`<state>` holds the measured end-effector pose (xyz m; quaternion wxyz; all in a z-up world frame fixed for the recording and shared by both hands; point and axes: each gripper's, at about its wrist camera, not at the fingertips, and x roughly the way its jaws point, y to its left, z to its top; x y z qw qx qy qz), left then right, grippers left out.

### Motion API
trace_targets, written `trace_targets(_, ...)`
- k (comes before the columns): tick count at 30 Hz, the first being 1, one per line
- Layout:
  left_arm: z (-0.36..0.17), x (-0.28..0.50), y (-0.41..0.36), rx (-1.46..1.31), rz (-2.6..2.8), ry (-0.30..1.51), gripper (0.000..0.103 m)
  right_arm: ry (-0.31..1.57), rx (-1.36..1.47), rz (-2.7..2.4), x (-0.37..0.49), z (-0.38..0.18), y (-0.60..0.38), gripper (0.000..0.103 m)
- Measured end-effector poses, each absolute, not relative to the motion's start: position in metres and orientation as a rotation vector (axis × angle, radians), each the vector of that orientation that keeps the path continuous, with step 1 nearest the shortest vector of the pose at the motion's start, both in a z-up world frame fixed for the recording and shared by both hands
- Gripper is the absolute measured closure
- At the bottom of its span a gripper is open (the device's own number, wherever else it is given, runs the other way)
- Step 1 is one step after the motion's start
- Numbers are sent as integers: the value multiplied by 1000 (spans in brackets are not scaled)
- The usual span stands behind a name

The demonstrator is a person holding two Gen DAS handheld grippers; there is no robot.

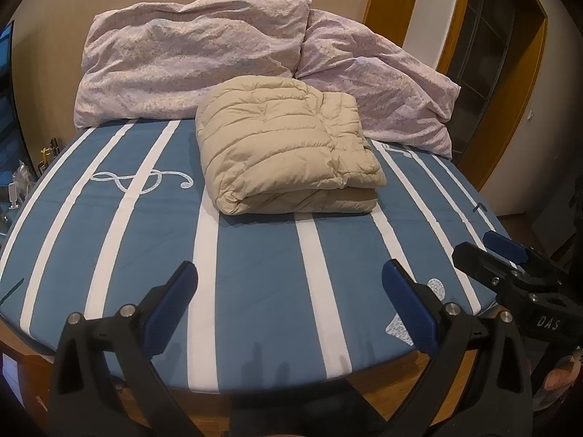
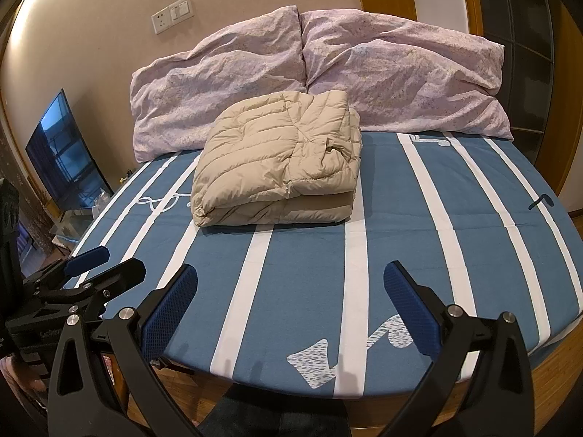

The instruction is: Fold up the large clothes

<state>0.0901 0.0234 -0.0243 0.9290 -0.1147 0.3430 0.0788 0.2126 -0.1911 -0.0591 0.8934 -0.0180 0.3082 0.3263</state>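
Left wrist view
Left gripper [image 1: 289, 304]: spread wide, nothing between the blue pads; held low over the near edge of the bed, well short of the garment.
Right gripper [image 1: 510, 255]: seen from the side at the right margin; 1 blue pad and the black frame visible, gap between fingers not readable here.
Beige down jacket [image 1: 288, 149]: folded into a compact, roughly square bundle of stacked layers; lying mid-bed on the striped blue sheet [image 1: 255, 255], far edge touching or just in front of the pink pillows [image 1: 193, 58].

Right wrist view
Right gripper [image 2: 291, 302]: spread wide, empty; poised over the foot of the bed, apart from the bundle.
Left gripper [image 2: 91, 266]: seen at the lower left, a hand partly visible beneath it; spread not readable from this angle.
Beige down jacket [image 2: 277, 160]: same bundle, fold line facing the camera, loose corner puckered on the upper right; no sleeve or hem trailing out.
Television [image 2: 65, 156]: dark screen left of the bed, clear of the work.

Step in hand
Stage: folding judged complete or nearly so; both tools clear of the cloth.
Next move: likely none, or at most a light press on the puckered corner to flatten the bundle.
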Motion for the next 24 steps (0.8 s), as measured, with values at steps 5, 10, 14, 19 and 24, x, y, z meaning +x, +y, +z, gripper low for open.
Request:
trace_targets(5,-24,92,24,-233,160,700,3,639,-38,676,213,-59,-191,1)
trace_targets(10,-24,92,24,-236,160,701,2,639,-38,675,213,-58,-191,1)
trace_targets(14,-24,92,23,-236,159,701,2,639,-38,676,213,-58,-192,1)
trace_targets(19,-24,93,23,-237,159,701,3,640,-38,676,213,-58,-191,1)
trace_targets(24,-24,93,22,-236,160,703,3,640,-37,676,213,-58,-191,1)
